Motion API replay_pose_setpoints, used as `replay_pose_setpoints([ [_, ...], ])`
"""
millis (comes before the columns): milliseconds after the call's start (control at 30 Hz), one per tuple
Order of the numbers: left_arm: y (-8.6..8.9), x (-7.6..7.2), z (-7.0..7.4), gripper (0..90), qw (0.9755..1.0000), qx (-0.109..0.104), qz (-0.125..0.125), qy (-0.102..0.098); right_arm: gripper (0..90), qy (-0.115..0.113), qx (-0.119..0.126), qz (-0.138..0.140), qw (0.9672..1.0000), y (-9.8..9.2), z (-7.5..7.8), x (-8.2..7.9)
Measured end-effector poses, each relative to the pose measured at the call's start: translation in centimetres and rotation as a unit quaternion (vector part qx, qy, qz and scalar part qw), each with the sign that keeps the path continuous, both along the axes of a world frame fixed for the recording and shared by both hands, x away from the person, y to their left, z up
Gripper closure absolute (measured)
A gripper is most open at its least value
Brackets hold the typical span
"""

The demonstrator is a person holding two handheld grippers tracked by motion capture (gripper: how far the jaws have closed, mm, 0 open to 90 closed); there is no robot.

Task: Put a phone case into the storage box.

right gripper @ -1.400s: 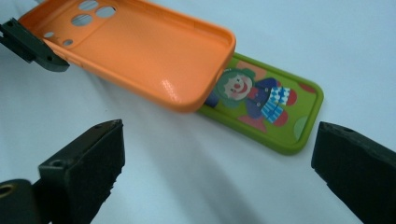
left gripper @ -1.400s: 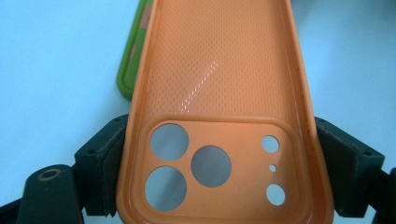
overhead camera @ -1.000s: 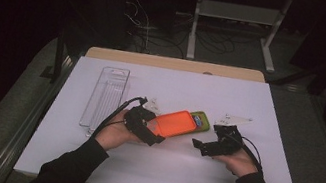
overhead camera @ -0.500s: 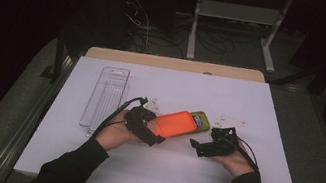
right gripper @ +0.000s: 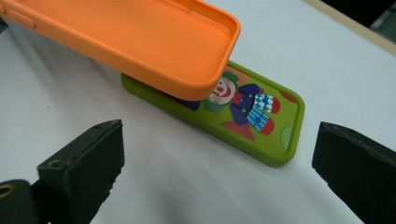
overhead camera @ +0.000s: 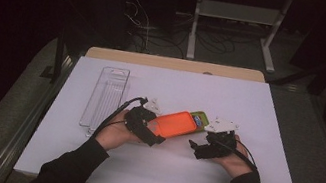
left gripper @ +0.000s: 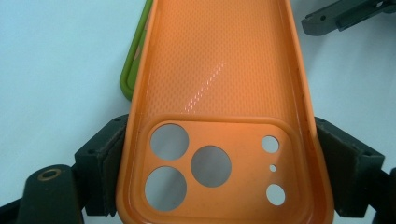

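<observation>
An orange phone case (left gripper: pixel 215 84) with camera cut-outs is clamped at its camera end between the pads of my left gripper (left gripper: pixel 219 156), inner side up. In the high view the orange case (overhead camera: pixel 176 123) slants up to the right from the left gripper (overhead camera: pixel 156 131), its far end hanging over a green phone case (overhead camera: pixel 201 117). The green case (right gripper: pixel 261 126) lies flat on the table and carries a clown picture. The orange case (right gripper: pixel 140 42) hides its left part. My right gripper (right gripper: pixel 219 163) stands open just short of the green case, touching nothing.
A clear plastic tray (overhead camera: pixel 107 94) lies lengthwise at the left of the white table sheet (overhead camera: pixel 161 177). A wooden edge (overhead camera: pixel 176 64) runs along the back. The right gripper (overhead camera: pixel 200 144) rests on the table right of the cases.
</observation>
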State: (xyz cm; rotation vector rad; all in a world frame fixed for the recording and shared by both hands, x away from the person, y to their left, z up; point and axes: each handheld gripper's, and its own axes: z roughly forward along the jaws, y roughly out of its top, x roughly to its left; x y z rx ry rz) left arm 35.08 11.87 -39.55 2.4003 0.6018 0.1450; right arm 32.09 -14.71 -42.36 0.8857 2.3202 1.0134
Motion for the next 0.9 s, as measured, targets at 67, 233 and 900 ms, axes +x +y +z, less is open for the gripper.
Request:
replay_pose_setpoints([
  [67, 0.0, 0.0, 0.0, 16.0, 1.0000, 0.001, -0.001, -0.001, 1.8, -0.007, -0.008, 0.002, 0.9999, 0.1, 0.0, -0.1],
  [233, 0.0, 0.0, 0.0, 16.0, 1.0000, 0.001, 0.000, 0.000, 1.8, -0.030, -0.029, 0.005, 0.9991, 0.5, 0.1, -0.4],
  [900, 0.0, 0.1, 0.0, 16.0, 1.0000, 0.006, -0.005, -0.004, 1.8, -0.138, -0.144, 0.035, 0.9793, 1.8, 0.0, -1.3],
])
